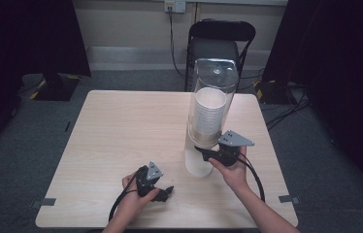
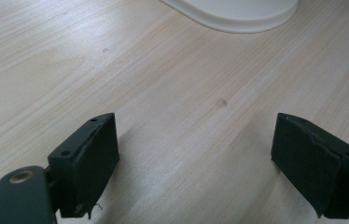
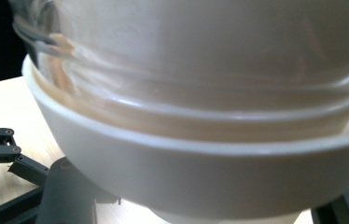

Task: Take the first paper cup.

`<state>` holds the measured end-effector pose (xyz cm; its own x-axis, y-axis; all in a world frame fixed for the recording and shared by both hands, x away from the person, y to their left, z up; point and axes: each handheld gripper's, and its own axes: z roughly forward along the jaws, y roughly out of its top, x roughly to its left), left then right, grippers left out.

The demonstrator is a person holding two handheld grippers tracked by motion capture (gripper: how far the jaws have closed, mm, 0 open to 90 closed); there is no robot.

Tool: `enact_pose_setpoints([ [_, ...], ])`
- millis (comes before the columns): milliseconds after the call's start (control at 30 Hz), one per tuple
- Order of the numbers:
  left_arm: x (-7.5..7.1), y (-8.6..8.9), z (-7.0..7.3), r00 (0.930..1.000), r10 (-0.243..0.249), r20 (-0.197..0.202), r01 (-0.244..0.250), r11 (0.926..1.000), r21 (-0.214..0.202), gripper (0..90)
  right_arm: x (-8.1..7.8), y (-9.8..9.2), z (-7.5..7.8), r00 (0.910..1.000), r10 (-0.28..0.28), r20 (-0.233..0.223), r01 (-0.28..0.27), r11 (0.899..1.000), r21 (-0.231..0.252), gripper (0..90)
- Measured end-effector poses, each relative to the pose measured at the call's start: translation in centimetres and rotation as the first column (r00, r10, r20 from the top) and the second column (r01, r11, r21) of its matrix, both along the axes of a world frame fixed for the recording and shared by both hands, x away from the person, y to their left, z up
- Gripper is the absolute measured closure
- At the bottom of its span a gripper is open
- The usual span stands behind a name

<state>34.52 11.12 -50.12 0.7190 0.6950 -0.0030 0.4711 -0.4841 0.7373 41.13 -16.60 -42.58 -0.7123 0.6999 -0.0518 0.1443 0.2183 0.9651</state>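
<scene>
A clear tube cup dispenser [image 1: 212,82] with a stack of white cups [image 1: 209,114] inside stands on its white base [image 1: 198,165] right of the table's middle. My right gripper [image 1: 203,151] reaches in level from the right, just under the tube. In the right gripper view its dark jaws flank a white piece [image 3: 210,217] below the dispenser's white collar [image 3: 186,172]. The collar hides the tips, so I cannot tell whether they press on it. My left gripper [image 1: 166,193] lies on the table near the front edge, open [image 2: 196,158], with bare wood between its pads.
The light wooden table [image 1: 121,131] has bare surface across its left half and back. The dispenser's base rim [image 2: 238,14] lies a short way beyond the left gripper. A black folding chair [image 1: 221,39] stands behind the table, with cables on the grey floor.
</scene>
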Motion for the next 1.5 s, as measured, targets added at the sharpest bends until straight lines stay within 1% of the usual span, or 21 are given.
enact_pose_setpoints([
  [200,0.0,0.0,0.0,1.0,0.0,0.0,0.0,1.0,-0.001,14.4,-0.1,0.0,-0.2,1.0,0.002,0.004,-0.002,1.0,0.003,34.2],
  [233,0.0,0.0,0.0,1.0,0.0,-0.001,0.0,1.0,0.001,14.4,-0.1,0.1,-0.6,0.9987,-0.001,-0.051,-0.001,0.999,-0.05,36.2],
  [267,0.0,0.0,0.0,1.0,0.0,-0.001,0.0,1.0,-0.002,14.3,0.2,0.1,-2.2,0.9956,-0.003,-0.094,-0.008,0.994,-0.109,36.9],
  [300,0.0,0.0,0.0,1.0,-0.003,0.0,0.003,1.0,0.001,14.3,0.2,-0.4,-4.0,0.9911,-0.034,-0.129,0.014,0.988,-0.153,36.8],
  [333,-0.1,0.0,0.0,1.0,0.002,0.001,-0.002,0.9999,0.011,14.3,-0.3,-1.0,-5.7,0.9896,-0.044,-0.137,0.027,0.992,-0.125,36.5],
  [367,-0.1,0.0,0.1,1.0,-0.001,-0.003,0.001,0.9999,0.014,14.3,-0.7,-1.1,-6.4,0.9882,-0.048,-0.145,0.03,0.992,-0.123,36.1],
  [400,-0.1,0.1,0.1,1.0,-0.004,-0.007,0.004,0.9999,0.016,14.3,-0.7,-1.1,-6.4,0.9869,-0.046,-0.155,0.028,0.992,-0.121,36.0],
  [433,-0.1,0.1,0.1,1.0,-0.005,-0.009,0.005,0.9999,0.015,14.1,-0.6,-1.0,-5.7,0.988,-0.036,-0.15,0.017,0.992,-0.122,35.5],
  [533,-0.1,0.1,0.1,1.0,-0.004,-0.007,0.005,0.9999,0.017,14.0,-0.2,-0.9,-4.2,0.9853,-0.003,-0.171,-0.027,0.984,-0.173,34.8],
  [700,-0.1,0.1,0.1,1.0,-0.005,-0.008,0.005,0.9998,0.017,14.0,-1.0,-1.5,-5.4,0.9786,0.02,-0.205,-0.07,0.968,-0.24,34.1],
  [767,-0.1,0.1,0.1,1.0,-0.004,-0.007,0.004,0.9998,0.018,14.0,-1.6,-1.9,-5.7,0.9777,0.032,-0.207,-0.08,0.971,-0.225,33.9],
  [867,-0.1,0.1,0.0,1.0,-0.005,-0.002,0.005,1.0,0.001,14.0,-2.4,-2.3,-5.5,0.9826,0.053,-0.178,-0.097,0.964,-0.249,33.8],
  [967,-0.1,0.1,0.0,1.0,-0.006,-0.002,0.006,1.0,0.001,14.1,-3.0,-2.7,-5.9,0.9787,0.062,-0.196,-0.111,0.962,-0.249,33.5],
  [1067,-0.1,0.1,0.0,0.9999,-0.012,-0.005,0.012,0.9999,-0.004,14.3,-3.2,-2.7,-6.1,0.9803,0.067,-0.186,-0.114,0.961,-0.254,33.3],
  [1167,-0.2,0.1,0.0,1.0,-0.004,-0.006,0.004,1.0,-0.006,15.0,-3.4,-2.4,-5.8,0.9824,0.079,-0.17,-0.119,0.963,-0.24,33.2],
  [1200,-0.3,0.2,0.2,0.9998,-0.014,-0.014,0.014,0.9999,0.007,15.3,-3.5,-2.4,-5.8,0.9818,0.082,-0.171,-0.121,0.964,-0.235,33.2],
  [1233,-0.2,0.3,0.1,0.9997,-0.012,-0.02,0.012,0.9997,-0.022,15.6,-3.7,-2.2,-5.8,0.9818,0.086,-0.169,-0.124,0.966,-0.229,33.1],
  [1300,-0.1,0.5,0.6,0.9971,0.012,-0.075,-0.018,0.997,-0.075,18.3,-3.9,-1.9,-5.6,0.9835,0.096,-0.153,-0.129,0.966,-0.224,33.0],
  [1367,0.0,0.7,1.3,0.9976,0.025,-0.065,-0.031,0.9949,-0.095,18.5,-4.1,-1.5,-5.6,0.9824,0.111,-0.151,-0.141,0.967,-0.212,32.8],
  [1400,0.0,0.8,1.8,0.9976,0.03,-0.063,-0.037,0.9919,-0.121,18.5,-4.2,-1.3,-5.6,0.9821,0.115,-0.149,-0.145,0.967,-0.21,32.8],
  [1500,0.0,1.2,3.4,0.9969,0.053,-0.058,-0.064,0.9758,-0.209,18.5,-4.5,-0.5,-5.7,0.9794,0.139,-0.146,-0.169,0.962,-0.213,32.8],
])
